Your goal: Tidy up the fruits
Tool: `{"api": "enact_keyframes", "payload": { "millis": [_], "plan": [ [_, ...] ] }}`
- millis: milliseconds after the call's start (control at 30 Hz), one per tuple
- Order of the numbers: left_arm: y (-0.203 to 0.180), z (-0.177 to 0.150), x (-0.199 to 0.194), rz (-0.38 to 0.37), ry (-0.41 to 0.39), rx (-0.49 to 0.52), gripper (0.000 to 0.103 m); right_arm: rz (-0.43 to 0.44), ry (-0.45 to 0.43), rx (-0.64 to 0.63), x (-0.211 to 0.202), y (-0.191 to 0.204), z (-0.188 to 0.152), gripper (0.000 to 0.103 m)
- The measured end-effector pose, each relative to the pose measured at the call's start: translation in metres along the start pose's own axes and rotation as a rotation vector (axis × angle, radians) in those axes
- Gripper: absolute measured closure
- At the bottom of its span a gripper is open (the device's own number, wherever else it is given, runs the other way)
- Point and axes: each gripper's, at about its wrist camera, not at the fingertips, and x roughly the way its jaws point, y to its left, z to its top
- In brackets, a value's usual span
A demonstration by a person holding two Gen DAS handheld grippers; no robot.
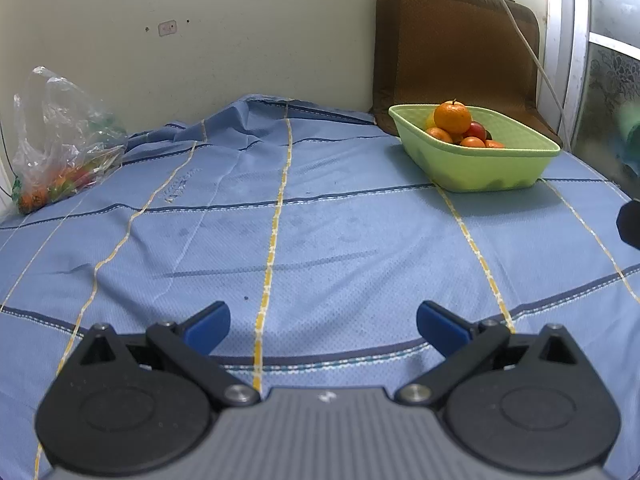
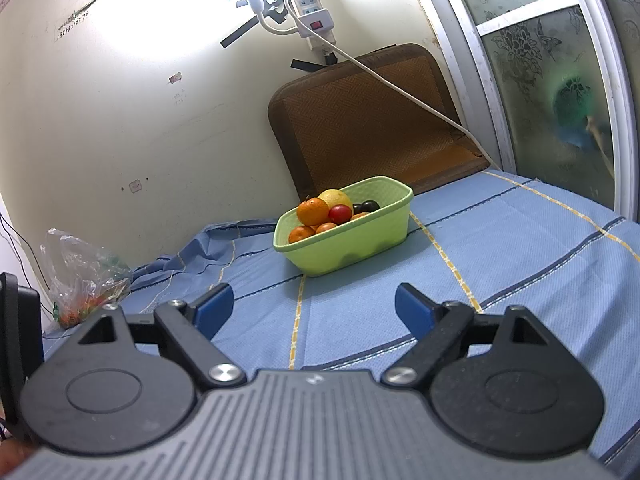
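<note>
Both our left gripper [image 1: 323,322] and right gripper [image 2: 314,306] gape wide, holding nothing. The green basket [image 1: 492,164] of oranges [image 1: 452,117] sits on the blue cloth [image 1: 280,240]; only the right wrist view reveals a lemon [image 2: 338,199] and the power strip [image 2: 312,16].

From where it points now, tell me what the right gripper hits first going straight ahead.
Probably the green basket of fruit: the right gripper is open, aimed across bare blue cloth at it. Depth is uncertain.
</note>
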Motion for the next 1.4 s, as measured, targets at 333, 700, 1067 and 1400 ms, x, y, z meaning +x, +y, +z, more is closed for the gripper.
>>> {"api": "enact_keyframes", "payload": {
  "millis": [333,700,1067,1400],
  "plan": [
    [-0.002,-0.002,0.003,0.0,0.005,0.018,0.0,-0.001,0.006,0.008,0.0,-0.001,0.0,0.013],
    [-0.006,-0.003,0.002,-0.009,0.006,0.04,0.0,-0.002,0.005,0.013,-0.001,-0.002,-0.002,0.013],
    [-0.009,-0.004,0.001,-0.017,0.007,0.056,0.0,-0.003,0.001,0.018,-0.001,-0.004,-0.001,0.013],
    [-0.011,-0.003,-0.007,0.048,-0.064,0.06,0.0,-0.001,0.0,0.018,-0.001,-0.005,-0.002,0.013]
  ]
}}
